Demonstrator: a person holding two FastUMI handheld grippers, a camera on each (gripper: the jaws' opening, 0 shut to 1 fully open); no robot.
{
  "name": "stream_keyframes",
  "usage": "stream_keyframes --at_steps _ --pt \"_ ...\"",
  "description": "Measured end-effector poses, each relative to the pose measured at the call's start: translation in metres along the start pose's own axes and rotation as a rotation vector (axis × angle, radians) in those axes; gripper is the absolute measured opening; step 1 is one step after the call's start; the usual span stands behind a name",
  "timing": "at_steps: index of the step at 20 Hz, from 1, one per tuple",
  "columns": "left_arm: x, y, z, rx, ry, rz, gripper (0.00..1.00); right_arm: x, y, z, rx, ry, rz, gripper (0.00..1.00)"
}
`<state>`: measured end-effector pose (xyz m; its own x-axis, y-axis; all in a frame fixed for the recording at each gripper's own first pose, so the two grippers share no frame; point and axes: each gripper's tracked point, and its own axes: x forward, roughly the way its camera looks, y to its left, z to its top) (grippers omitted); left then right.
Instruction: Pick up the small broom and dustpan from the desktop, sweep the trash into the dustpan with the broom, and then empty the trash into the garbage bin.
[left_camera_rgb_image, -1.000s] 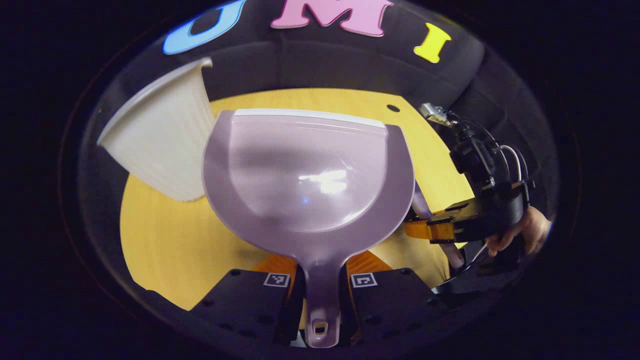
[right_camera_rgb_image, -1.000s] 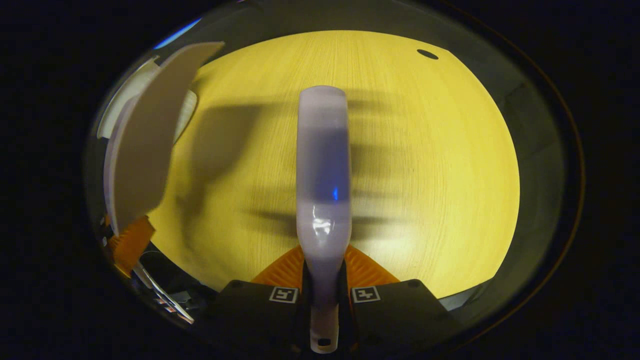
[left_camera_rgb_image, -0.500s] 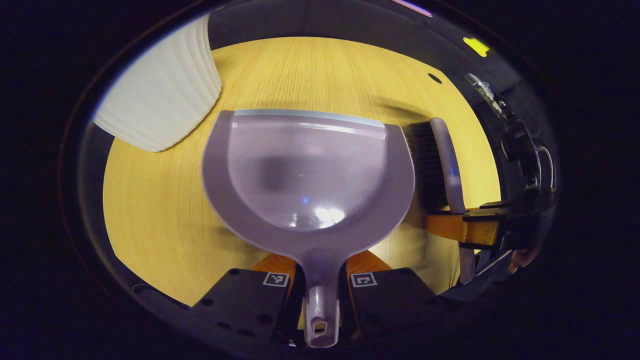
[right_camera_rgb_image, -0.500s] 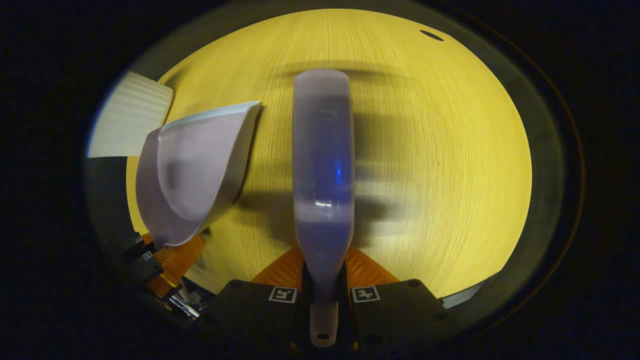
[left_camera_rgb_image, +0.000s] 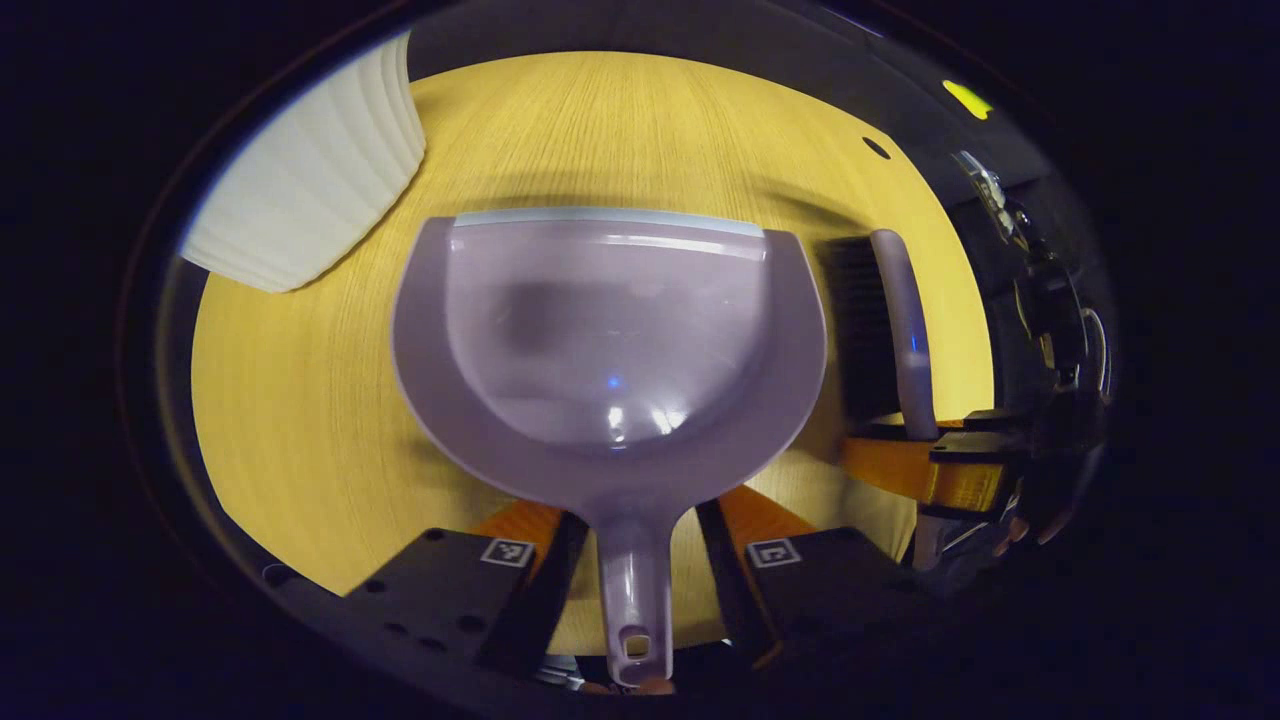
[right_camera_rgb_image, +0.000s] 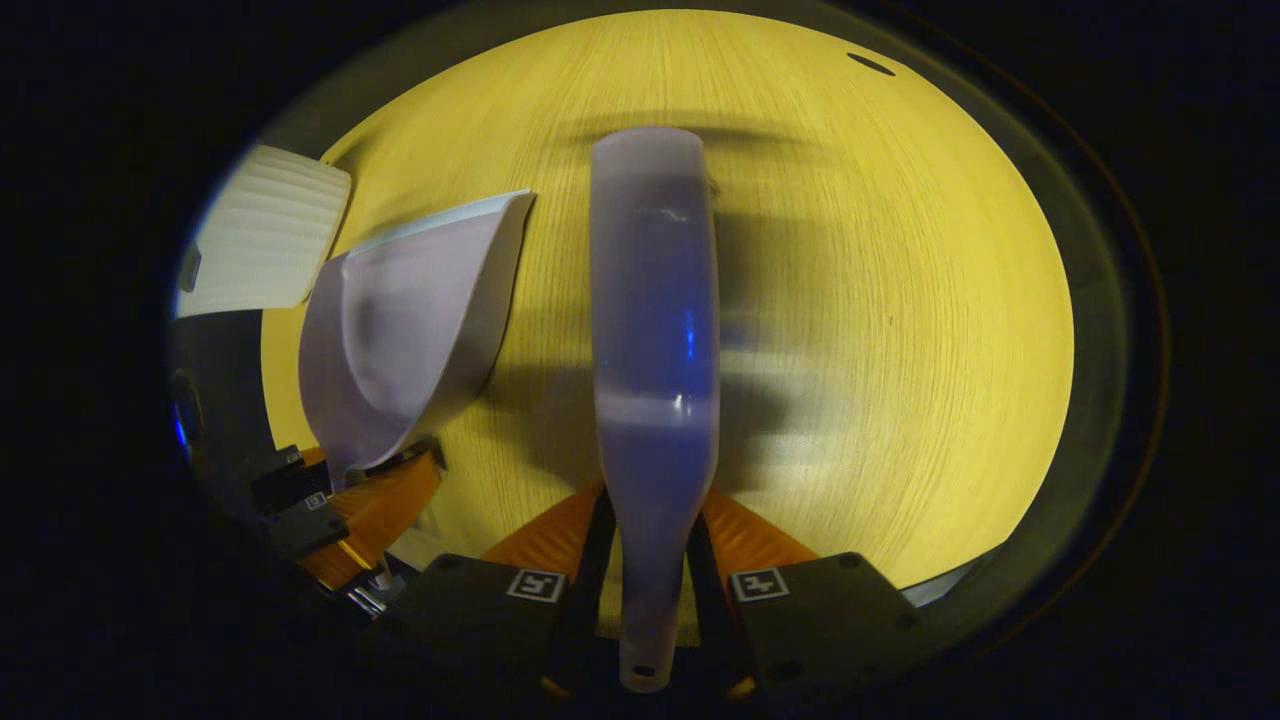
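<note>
Desktop (left_camera_rgb_image: 300, 400) of yellow wood grain spreads under both views, with a small dark hole (left_camera_rgb_image: 877, 147) near its far edge at 1 o'clock in the left gripper view. Next in size, the garbage bin (left_camera_rgb_image: 310, 190), pale and ribbed down its side, stands at 10 o'clock in that view; from the right gripper view we see its ribbed wall at 9 o'clock, just behind the dustpan.

We find the dustpan (left_camera_rgb_image: 610, 330) in the middle of the left gripper view: glossy pale lilac, with a deep rounded scoop, a paler strip along its straight front lip at 12 o'clock, and a narrow handle with a hanging hole running to 6 o'clock. Its scoop looks empty. Whether it rests on the wood we cannot tell.

The broom (right_camera_rgb_image: 655, 300) runs up the centre of the right gripper view, a long lilac back narrowing to a holed handle at 6 o'clock. From the left gripper view, at 3 o'clock, we see its dark bristles (left_camera_rgb_image: 858, 320) facing the dustpan, just beside it.

The left gripper (left_camera_rgb_image: 635, 540) has its fingers spread on either side of the dustpan handle, with wood showing in both gaps. The right gripper (right_camera_rgb_image: 650, 560) likewise stands parted around the broom handle, slivers of wood showing beside it.
</note>
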<state>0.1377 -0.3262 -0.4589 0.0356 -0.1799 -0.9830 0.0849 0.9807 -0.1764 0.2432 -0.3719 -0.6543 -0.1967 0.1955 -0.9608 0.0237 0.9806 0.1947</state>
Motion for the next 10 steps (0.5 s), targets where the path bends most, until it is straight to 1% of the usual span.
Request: stream_keyframes --at_steps 1,2,4,5,7,10 --pt "0.0 0.0 0.001 0.012 0.002 0.011 0.72 -0.002 0.001 0.0 -0.003 -0.011 0.0 0.51" --pt "0.0 -0.001 -0.001 0.019 -0.001 0.024 0.8 -0.009 0.0 0.006 -0.007 -0.027 -0.001 0.64" --pt "-0.008 -0.006 -0.001 0.026 -0.027 0.02 0.8 -0.017 -0.003 0.006 -0.016 -0.083 -0.023 0.9" --pt "-0.014 -0.007 -0.001 0.027 -0.051 0.022 0.8 -0.027 -0.006 0.008 -0.019 -0.122 -0.032 0.99" --pt "-0.038 -0.011 -0.004 0.035 -0.115 0.02 0.8 -0.052 -0.009 0.012 0.003 -0.213 -0.034 0.99" --pt "-0.089 -0.02 -0.016 0.075 -0.247 0.003 0.8 -0.092 -0.012 -0.001 0.047 -0.351 -0.046 0.99"
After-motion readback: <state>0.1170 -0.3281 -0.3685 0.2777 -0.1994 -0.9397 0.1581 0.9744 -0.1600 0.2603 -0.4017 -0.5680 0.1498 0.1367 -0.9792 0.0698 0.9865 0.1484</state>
